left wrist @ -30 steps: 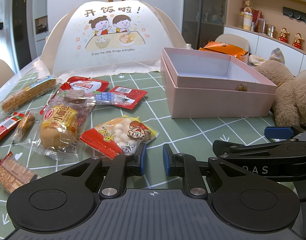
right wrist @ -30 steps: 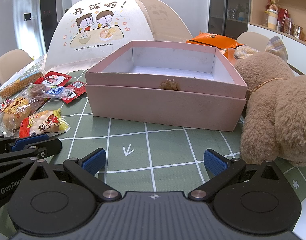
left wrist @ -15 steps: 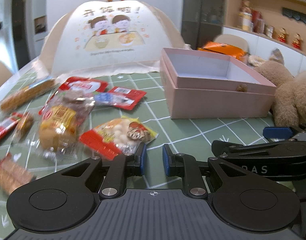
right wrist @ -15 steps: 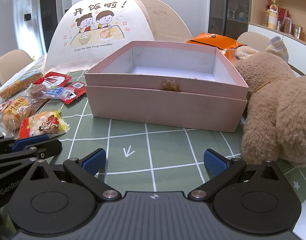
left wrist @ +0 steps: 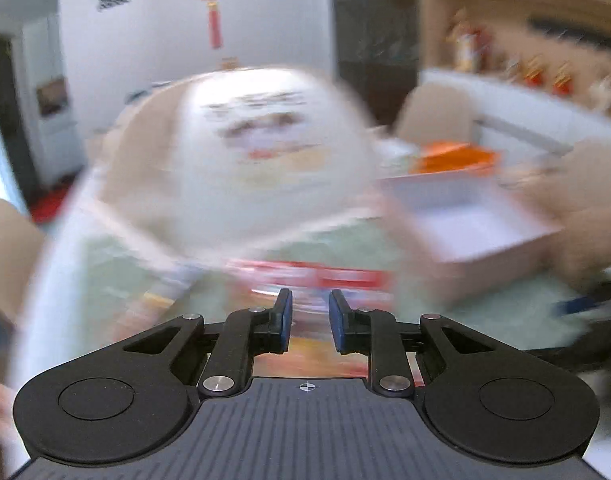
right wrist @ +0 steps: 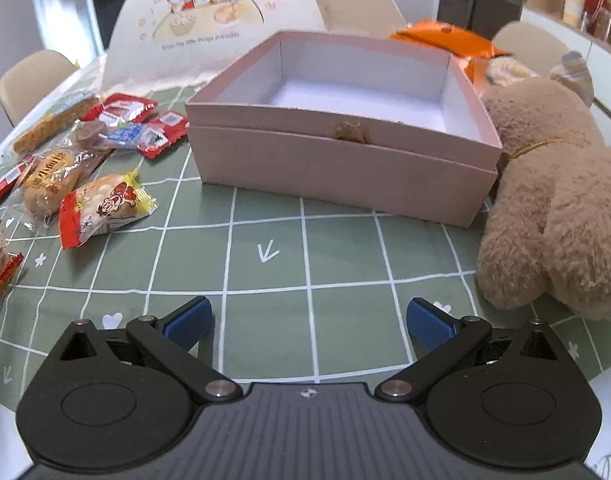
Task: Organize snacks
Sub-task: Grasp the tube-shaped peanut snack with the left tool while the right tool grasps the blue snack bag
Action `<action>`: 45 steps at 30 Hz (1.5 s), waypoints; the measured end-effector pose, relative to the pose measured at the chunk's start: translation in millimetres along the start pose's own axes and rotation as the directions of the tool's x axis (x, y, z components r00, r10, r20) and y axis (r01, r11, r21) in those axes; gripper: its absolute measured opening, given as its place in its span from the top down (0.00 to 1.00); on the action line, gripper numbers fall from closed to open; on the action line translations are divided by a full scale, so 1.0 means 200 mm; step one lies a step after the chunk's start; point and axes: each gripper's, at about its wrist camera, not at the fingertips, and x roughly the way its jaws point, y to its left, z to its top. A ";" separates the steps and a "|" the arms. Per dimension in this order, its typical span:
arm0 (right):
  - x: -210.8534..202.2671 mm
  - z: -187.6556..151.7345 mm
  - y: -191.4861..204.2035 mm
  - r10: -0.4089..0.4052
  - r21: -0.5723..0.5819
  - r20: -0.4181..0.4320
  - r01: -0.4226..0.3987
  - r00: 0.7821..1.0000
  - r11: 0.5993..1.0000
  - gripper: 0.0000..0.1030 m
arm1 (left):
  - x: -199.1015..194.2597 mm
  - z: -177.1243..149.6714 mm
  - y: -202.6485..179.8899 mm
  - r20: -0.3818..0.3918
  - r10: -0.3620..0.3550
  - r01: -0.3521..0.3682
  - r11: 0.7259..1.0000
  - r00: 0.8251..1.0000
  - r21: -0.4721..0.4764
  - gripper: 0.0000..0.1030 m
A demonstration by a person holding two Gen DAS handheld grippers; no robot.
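An open, empty pink box (right wrist: 345, 152) stands mid-table; it shows blurred in the left wrist view (left wrist: 477, 232). Several snack packets lie to its left: a red-and-yellow packet (right wrist: 105, 208), a bun packet (right wrist: 53, 180) and red sachets (right wrist: 125, 108). My right gripper (right wrist: 309, 326) is open and empty above the green checked cloth, in front of the box. My left gripper (left wrist: 309, 320) has its jaws a narrow gap apart with nothing between them; blurred red packets (left wrist: 313, 276) lie beyond it.
A brown plush bear (right wrist: 553, 200) lies right of the box. A white mesh food cover (right wrist: 225, 12) stands behind the snacks. An orange bag (right wrist: 445, 40) is behind the box. A chair (right wrist: 29, 80) stands at far left.
Both grippers have risen and tilted; the left view has swung fast and blurred. The right gripper now looks down into the box from higher up. Jaw openings are unchanged.
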 end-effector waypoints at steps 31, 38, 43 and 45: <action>-0.10 0.14 1.65 0.415 -0.700 -0.153 -0.395 0.897 0.594 0.08 | -0.24 -0.55 1.02 -0.148 -0.241 0.122 0.824 0.959 -0.553 0.69; 0.13 0.21 1.88 0.401 -0.665 -0.320 -0.505 0.858 0.550 0.02 | -0.72 -0.91 1.06 -0.111 -0.069 -0.046 0.612 0.991 -0.790 0.69; 0.02 0.18 1.82 0.403 -0.591 -0.309 -0.506 0.861 0.628 0.29 | -0.82 -0.98 0.92 -0.098 -0.059 -0.048 0.557 0.993 -0.829 0.69; -0.08 0.15 1.70 0.418 -0.578 -0.293 -0.507 0.860 0.640 0.33 | -0.82 -0.95 0.84 -0.083 -0.074 -0.026 0.572 0.994 -0.820 0.69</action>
